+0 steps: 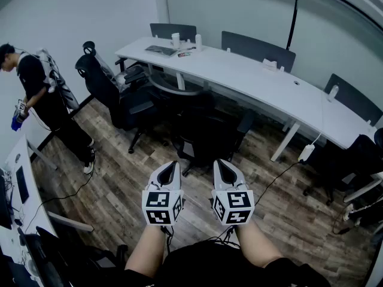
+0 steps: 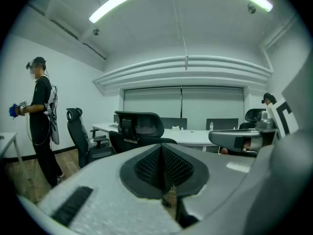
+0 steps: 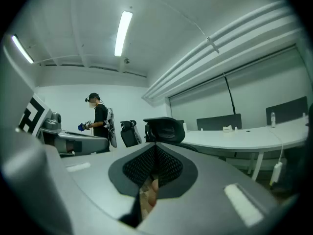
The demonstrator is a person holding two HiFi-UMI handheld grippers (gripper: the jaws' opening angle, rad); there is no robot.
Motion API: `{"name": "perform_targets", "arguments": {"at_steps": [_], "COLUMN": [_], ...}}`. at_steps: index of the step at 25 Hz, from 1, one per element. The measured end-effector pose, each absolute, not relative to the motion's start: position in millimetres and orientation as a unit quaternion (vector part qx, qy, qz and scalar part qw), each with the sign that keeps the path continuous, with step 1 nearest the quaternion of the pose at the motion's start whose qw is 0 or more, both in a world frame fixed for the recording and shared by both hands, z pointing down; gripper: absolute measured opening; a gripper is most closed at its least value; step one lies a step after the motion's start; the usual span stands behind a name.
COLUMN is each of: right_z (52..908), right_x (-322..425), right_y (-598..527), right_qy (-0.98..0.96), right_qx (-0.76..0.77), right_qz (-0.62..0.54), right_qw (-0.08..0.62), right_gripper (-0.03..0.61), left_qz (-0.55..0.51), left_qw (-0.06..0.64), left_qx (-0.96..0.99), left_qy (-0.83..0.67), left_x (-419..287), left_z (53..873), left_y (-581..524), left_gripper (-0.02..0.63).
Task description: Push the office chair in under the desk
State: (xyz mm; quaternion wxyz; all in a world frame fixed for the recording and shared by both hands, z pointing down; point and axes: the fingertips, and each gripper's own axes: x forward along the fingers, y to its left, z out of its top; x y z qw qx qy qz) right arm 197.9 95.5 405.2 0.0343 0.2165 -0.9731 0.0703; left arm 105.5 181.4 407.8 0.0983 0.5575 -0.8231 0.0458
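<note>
A black office chair [image 1: 206, 130] stands on the wood floor just in front of me, pulled out from the long white desk [image 1: 263, 79]. Its mesh back also shows in the left gripper view as the chair [image 2: 139, 126] and in the right gripper view as the chair [image 3: 165, 129]. My left gripper [image 1: 169, 171] and right gripper [image 1: 225, 170] hang side by side near the chair's back, apart from it. Both are shut, dark pads pressed together with nothing between them.
A second black chair [image 1: 108, 88] stands left by the desk end. A person [image 1: 45, 100] in dark clothes stands at the far left, holding grippers. More chairs [image 1: 347, 160] sit at the right. A white power adapter [image 1: 306, 153] and cable lie on the floor.
</note>
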Motion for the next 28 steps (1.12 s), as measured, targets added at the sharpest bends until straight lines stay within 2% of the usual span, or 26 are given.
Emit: {"name": "perform_targets", "arguments": {"at_steps": [8, 16, 28], "right_z": [397.0, 405.7, 416.6], "right_x": [215.6, 229.3, 204.4], "right_y": [85.1, 84.4, 87.7], "right_qy": [-0.976, -0.982, -0.983], "right_qx": [0.202, 0.169, 0.163], "right_qz": [0.085, 0.083, 0.073], "right_qw": [0.015, 0.028, 0.03], "right_gripper": [0.008, 0.008, 0.009], "left_qz": [0.047, 0.052, 0.06], "left_qw": [0.1, 0.1, 0.093], "left_qx": [0.55, 0.525, 0.515], "left_qy": [-0.828, -0.843, -0.85], "left_x": [123.3, 142.0, 112.8], "left_z": [407.2, 416.4, 428.3], "left_y": [172.5, 176.1, 187.7], "left_gripper": [0.008, 0.008, 0.008]}}
